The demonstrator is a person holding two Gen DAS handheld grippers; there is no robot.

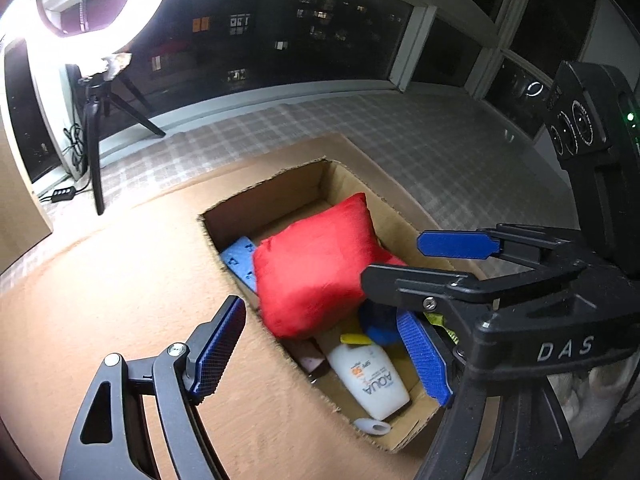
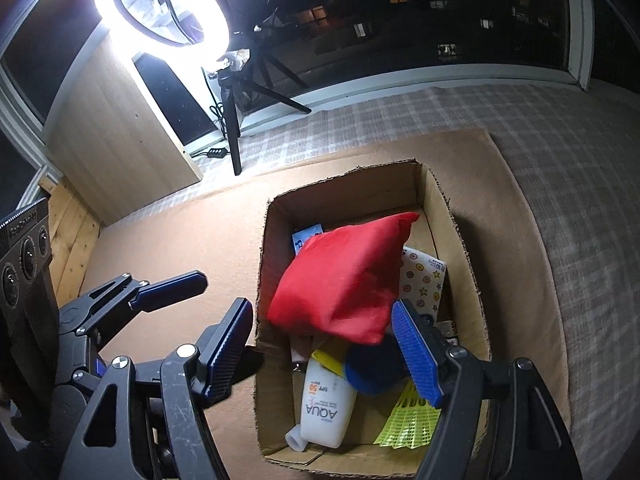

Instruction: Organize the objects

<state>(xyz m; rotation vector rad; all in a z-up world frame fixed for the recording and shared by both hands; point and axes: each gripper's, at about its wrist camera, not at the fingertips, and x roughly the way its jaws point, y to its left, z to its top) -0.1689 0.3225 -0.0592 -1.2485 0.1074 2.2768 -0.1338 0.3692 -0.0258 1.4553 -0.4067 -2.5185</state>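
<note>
Right wrist view: red cushion [image 2: 348, 276] lies atop cardboard box [image 2: 264, 280].
Handling: soft, light; pinch near corner.
Hand-held grippers: left hand-held gripper [image 1: 320, 350] and right hand-held gripper [image 2: 324, 352] both apart, empty.

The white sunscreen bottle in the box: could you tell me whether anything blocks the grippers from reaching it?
Nothing covers the sunscreen bottle's body. The red pillow lies beyond it, over other items; a blue round object sits beside its top end.

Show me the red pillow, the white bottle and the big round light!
red pillow [image 2: 344, 276]: right wrist view, middle of its top.
white bottle [image 2: 326, 412]: right wrist view, its label.
ring light [image 2: 162, 10]: right wrist view, glowing rim.
</note>
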